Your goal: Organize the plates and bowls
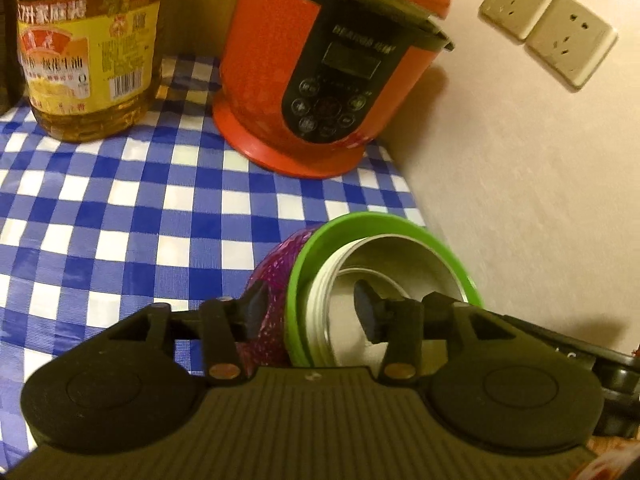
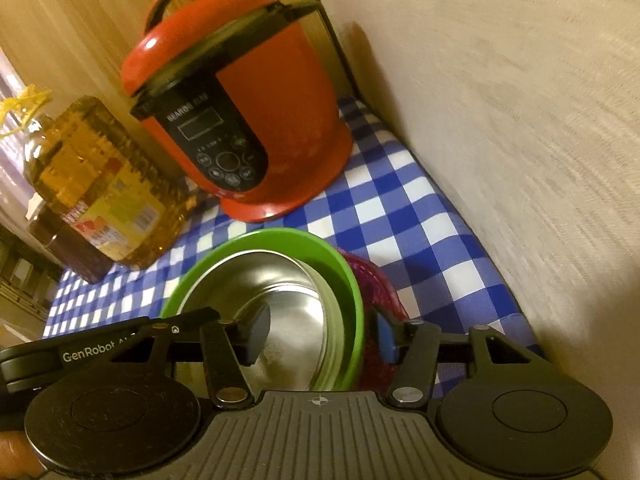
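Note:
A stack of bowls is held over the blue-checked tablecloth: a steel bowl inside a green bowl inside a purple-red patterned bowl. My left gripper straddles the stack's wall, one finger outside the purple bowl, one inside the steel bowl. My right gripper straddles the opposite wall the same way; the steel bowl, green bowl and purple bowl show there. Both jaws look closed on the walls.
A red electric pressure cooker stands at the back by the wall, also in the right wrist view. A large cooking-oil bottle stands to its left. Wall sockets sit on the beige wall at right.

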`<move>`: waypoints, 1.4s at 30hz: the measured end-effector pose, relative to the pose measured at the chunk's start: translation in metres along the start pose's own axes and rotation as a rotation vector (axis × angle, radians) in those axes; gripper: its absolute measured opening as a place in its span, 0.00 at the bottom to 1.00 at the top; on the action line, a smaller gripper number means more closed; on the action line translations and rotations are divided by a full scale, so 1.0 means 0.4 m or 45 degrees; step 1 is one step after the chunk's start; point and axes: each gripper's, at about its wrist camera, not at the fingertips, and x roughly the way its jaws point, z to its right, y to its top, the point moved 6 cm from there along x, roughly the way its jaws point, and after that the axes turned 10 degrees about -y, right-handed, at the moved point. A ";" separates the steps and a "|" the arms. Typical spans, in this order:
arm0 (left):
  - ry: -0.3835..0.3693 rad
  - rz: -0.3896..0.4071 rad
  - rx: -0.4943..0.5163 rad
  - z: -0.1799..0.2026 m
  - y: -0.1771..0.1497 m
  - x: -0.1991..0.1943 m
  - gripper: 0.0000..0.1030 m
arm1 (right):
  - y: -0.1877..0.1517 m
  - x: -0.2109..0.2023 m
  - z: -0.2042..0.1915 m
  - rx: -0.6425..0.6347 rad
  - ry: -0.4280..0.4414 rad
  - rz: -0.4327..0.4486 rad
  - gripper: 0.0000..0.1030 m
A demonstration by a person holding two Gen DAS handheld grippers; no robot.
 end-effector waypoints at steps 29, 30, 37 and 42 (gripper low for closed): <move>0.161 0.165 0.087 0.089 -0.209 -0.354 0.85 | -0.185 -0.323 0.012 -0.003 -0.048 0.089 0.60; 0.161 0.168 0.085 0.092 -0.220 -0.365 0.85 | -0.193 -0.335 0.013 -0.006 -0.053 0.093 0.60; 0.196 0.195 0.092 0.121 -0.295 -0.443 0.85 | -0.248 -0.427 0.008 -0.081 -0.100 0.145 0.60; 0.239 0.199 0.131 0.144 -0.353 -0.491 0.84 | -0.302 -0.498 0.007 -0.102 -0.119 0.191 0.60</move>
